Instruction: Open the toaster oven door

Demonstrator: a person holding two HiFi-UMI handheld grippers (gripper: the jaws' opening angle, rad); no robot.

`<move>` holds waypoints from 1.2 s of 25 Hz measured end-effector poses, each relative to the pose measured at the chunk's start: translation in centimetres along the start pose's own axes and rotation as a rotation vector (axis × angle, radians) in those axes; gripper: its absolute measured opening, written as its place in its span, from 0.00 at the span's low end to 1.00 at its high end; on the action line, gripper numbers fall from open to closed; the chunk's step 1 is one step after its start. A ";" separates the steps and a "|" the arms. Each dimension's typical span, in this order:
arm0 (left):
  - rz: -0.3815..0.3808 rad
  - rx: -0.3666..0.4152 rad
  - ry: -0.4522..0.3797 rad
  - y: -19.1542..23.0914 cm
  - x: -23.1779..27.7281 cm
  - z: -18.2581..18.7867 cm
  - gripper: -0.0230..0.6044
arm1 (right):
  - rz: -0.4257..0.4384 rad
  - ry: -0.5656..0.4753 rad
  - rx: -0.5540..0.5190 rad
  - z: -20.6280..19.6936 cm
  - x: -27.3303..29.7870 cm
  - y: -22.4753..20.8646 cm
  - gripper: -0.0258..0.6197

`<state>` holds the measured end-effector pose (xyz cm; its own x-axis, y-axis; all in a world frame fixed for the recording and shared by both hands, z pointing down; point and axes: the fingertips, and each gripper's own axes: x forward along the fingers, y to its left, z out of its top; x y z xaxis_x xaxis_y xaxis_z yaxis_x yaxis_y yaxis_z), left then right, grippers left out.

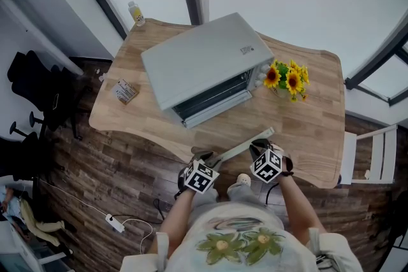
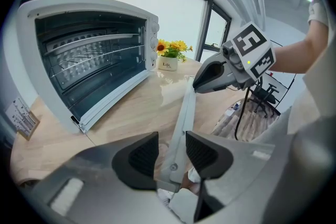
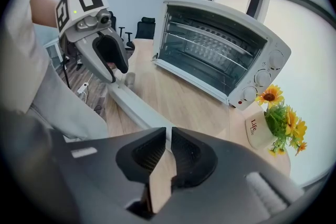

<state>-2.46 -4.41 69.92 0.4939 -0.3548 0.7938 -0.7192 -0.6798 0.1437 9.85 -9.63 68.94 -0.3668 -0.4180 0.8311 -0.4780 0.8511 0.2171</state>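
Left gripper (image 2: 172,152) sits nearest, closed on the near-left end of the pale handle (image 1: 239,148), pads either side of the bar. Right gripper (image 3: 169,152) has its jaws almost together, and its tips appear to pinch the bar's right end. The door (image 1: 223,129) of the toaster oven (image 1: 197,60) is already swung down toward the person, roughly level above the desk (image 1: 306,130), and the oven stands at the desk's middle. Judgement: the opening is all but done, and the step in hand is to settle the door. Recommended: keep both ends of the handle at one height so the door does not twist, ease it to its hinge stop, then release without letting it spring back. Contents: the oven holds only a wire rack (image 2: 94,55), with no food seen. A white pot (image 3: 255,128) to the right holds sunflowers (image 1: 287,78). A small bottle (image 1: 135,13) stands at the far-left corner and a small box (image 1: 125,91) at the left. What is in either cannot be told.
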 end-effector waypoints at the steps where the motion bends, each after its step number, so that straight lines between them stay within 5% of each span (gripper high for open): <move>1: 0.001 0.000 -0.001 0.0 0.0 0.0 0.31 | 0.000 0.001 0.001 0.0 0.0 0.0 0.09; 30: 0.024 0.003 -0.048 0.6 -1.2 1.4 0.31 | -0.081 -0.043 0.015 2.2 -1.3 -2.4 0.10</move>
<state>-2.76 -5.30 68.22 0.4993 -0.4019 0.7676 -0.7299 -0.6724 0.1228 9.68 -11.83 66.23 -0.3603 -0.4989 0.7882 -0.5193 0.8092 0.2748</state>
